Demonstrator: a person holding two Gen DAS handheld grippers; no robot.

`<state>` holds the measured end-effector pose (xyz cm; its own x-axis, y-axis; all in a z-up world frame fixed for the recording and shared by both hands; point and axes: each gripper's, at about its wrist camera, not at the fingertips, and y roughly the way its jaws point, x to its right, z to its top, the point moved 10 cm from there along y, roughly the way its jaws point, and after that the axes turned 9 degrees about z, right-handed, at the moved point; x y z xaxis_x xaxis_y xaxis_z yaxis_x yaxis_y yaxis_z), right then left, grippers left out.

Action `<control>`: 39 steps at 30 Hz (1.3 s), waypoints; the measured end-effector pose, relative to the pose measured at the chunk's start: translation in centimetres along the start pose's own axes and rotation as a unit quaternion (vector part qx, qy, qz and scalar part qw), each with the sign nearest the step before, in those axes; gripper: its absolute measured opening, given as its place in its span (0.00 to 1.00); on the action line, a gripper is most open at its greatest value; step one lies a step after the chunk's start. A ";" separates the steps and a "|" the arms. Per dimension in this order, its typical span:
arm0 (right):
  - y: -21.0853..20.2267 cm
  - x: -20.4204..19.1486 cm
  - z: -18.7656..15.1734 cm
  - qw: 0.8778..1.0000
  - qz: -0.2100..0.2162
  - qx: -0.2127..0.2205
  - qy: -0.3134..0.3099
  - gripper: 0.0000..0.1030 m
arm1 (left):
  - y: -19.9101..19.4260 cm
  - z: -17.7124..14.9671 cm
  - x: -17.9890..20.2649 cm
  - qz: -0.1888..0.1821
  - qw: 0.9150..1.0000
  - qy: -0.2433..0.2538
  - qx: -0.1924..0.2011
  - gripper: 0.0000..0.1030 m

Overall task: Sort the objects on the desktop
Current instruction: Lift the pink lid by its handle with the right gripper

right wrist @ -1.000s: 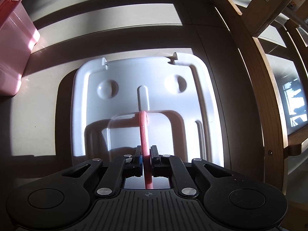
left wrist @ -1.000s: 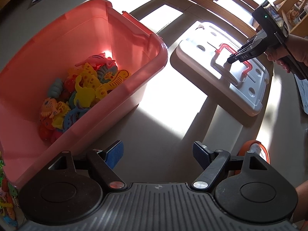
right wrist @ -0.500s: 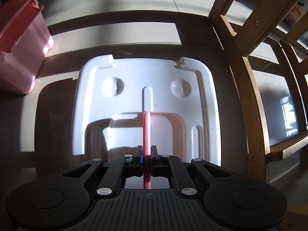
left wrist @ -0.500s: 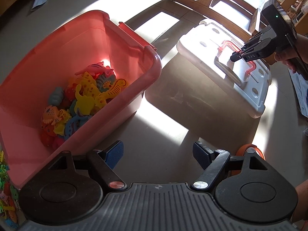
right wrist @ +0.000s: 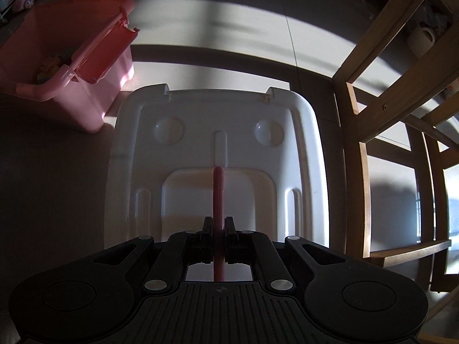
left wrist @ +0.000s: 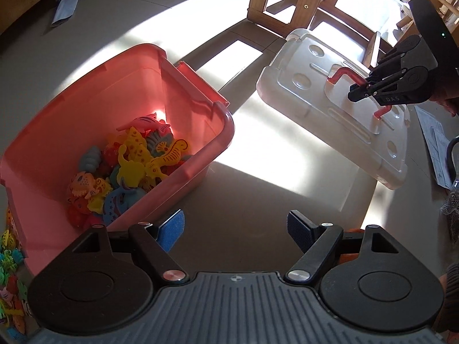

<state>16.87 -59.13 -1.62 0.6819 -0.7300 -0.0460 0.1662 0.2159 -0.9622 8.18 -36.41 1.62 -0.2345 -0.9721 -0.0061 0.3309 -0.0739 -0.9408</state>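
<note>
At the far left, an open pink plastic storage bin [left wrist: 94, 109] stands on the floor, with a heap of colourful foam animal shapes [left wrist: 129, 166] piled inside against its near wall. More foam pieces [left wrist: 8, 258] lie outside the bin at the left edge. The left gripper [left wrist: 235, 229] hovers above bare floor just beside the bin, its jaws spread wide and holding nothing. Further right, the white plastic bin lid [left wrist: 301, 97] hangs tilted off the floor, carried by its red handle [right wrist: 218, 189], which the right gripper [right wrist: 218, 226] clamps firmly. A wooden chair frame [right wrist: 373, 109] stands rightmost.
</note>
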 end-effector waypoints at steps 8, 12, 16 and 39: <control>-4.1 -2.7 4.2 0.999 0.003 0.024 -0.044 0.05 | -2.1 0.1 -0.9 -0.007 1.000 -0.009 0.012 0.79; -5.7 -5.1 7.1 0.996 0.008 0.040 -0.080 0.05 | -2.9 -0.3 -1.8 -0.003 1.000 -0.015 0.017 0.79; -7.0 -8.1 10.8 0.992 0.029 0.063 -0.105 0.05 | -3.5 -0.9 -3.1 0.002 0.999 -0.026 0.023 0.79; -0.8 -26.3 21.3 0.949 0.102 0.000 -0.298 0.05 | -4.0 -7.3 -13.4 0.024 0.989 -0.148 0.007 0.79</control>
<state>13.94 -26.28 6.09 0.9817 -0.1766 -0.0713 -0.0125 0.3136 -0.9495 3.34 -21.51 2.98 0.0584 -0.9970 0.0503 0.3479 -0.0269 -0.9372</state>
